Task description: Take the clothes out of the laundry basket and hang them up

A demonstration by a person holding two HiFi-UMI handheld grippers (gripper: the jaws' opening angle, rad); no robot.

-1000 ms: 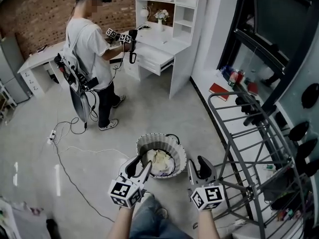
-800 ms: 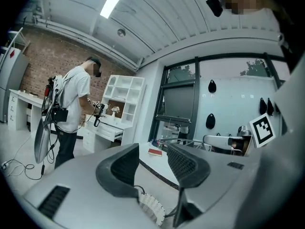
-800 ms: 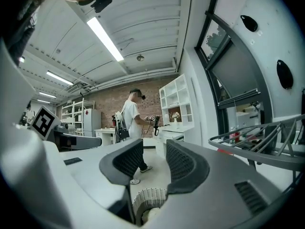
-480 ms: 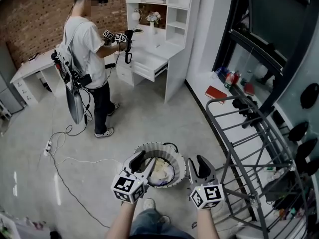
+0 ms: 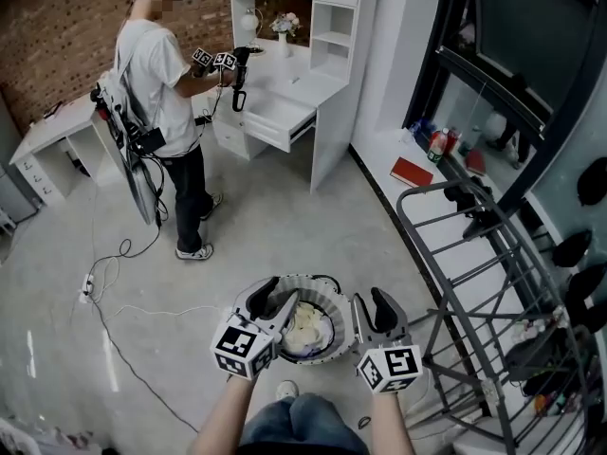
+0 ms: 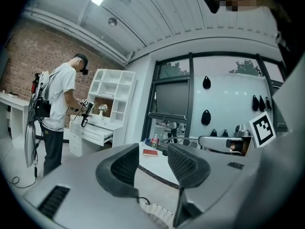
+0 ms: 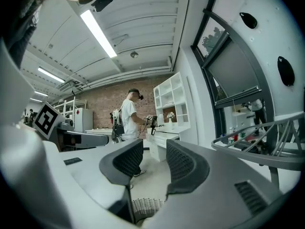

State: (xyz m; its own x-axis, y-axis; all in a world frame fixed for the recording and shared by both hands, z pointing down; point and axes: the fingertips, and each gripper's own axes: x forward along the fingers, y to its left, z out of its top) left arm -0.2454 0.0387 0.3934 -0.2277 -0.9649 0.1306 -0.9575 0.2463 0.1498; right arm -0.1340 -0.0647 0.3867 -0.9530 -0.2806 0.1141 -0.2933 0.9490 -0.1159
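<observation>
the left gripper (image 5: 277, 298) holds its jaws partly apart with nothing between them; in its own view only floor and a strip of woven rim show through the gap. the right gripper (image 5: 370, 303) is the same, jaws parted and empty. both sit in the lower middle of the head view, held nearly level. the left one shows in front of the left rim of the laundry basket (image 5: 308, 282), the right one just beside its right rim.

the clothes (image 5: 305, 325) lie inside the basket as one pale crumpled heap, lower middle of the frame, between the two grippers. neither gripper touches them.

by the look of it the heap is soft, light cloth. it will likely sag, fold and drag its neighbours along when lifted, and should not slip much on the textured pads. the best hold is probably a raised fold at the top of the heap, pinched deep so that one garment comes free. the second gripper can find a shoulder or hem once the garment hangs. the basket seems light and may tip if cloth snags.

the drying rack (image 5: 474, 254) fills the right side of the frame, near the basket. a person (image 5: 156, 64) stands at a white desk (image 5: 285, 112) in the upper left, well apart.
</observation>
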